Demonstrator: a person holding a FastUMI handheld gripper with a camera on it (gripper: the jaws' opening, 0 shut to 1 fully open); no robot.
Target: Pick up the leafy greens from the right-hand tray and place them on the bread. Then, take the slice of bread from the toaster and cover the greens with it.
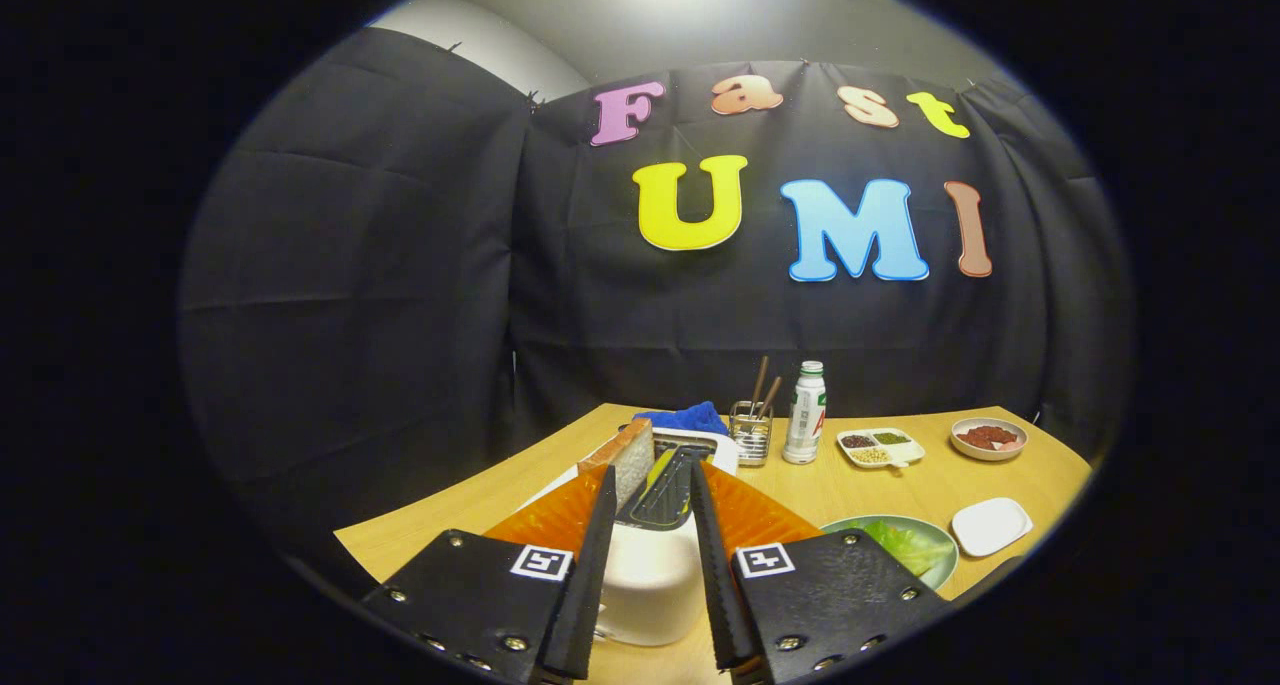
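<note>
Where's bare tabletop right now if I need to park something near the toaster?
Bare wood lies between the toaster and the bottle, running toward the divided dish, and between that dish and the green plate. Crowded: cutlery holder and blue cloth pack in behind the toaster. The gripper is open, fingers flanking the toaster, bread slice at the left finger.

A staged recording booth set up as a kitchen table.
Black cloth (400, 295) walls in a wooden table (900, 485) holding a toaster (655, 565), a bottle (805, 413), a chopstick holder (750, 431) and small dishes (988, 437).
</note>
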